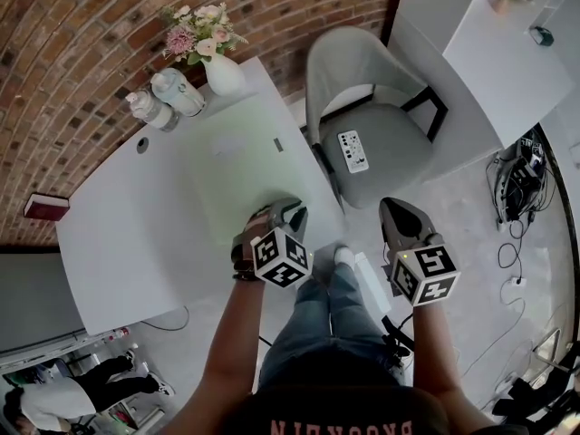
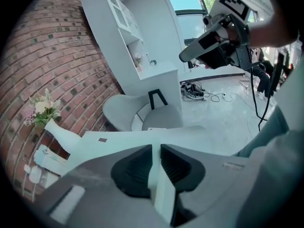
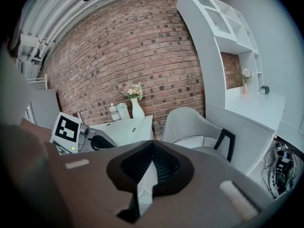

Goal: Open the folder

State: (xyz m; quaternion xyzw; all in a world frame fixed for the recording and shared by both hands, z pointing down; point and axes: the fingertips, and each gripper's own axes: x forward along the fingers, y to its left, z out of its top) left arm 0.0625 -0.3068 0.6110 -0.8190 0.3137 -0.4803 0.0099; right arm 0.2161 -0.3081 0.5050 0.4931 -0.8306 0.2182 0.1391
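Folder (image 1: 240, 175) edge pinched by left hand-held gripper (image 2: 156, 151); right hand-held gripper (image 3: 152, 147) closed, empty, beside table (image 1: 118, 243).

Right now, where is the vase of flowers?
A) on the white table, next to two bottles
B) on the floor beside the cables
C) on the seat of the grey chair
A: the vase stands at the far end of the table, close to the brick wall, with the bottles right beside it.
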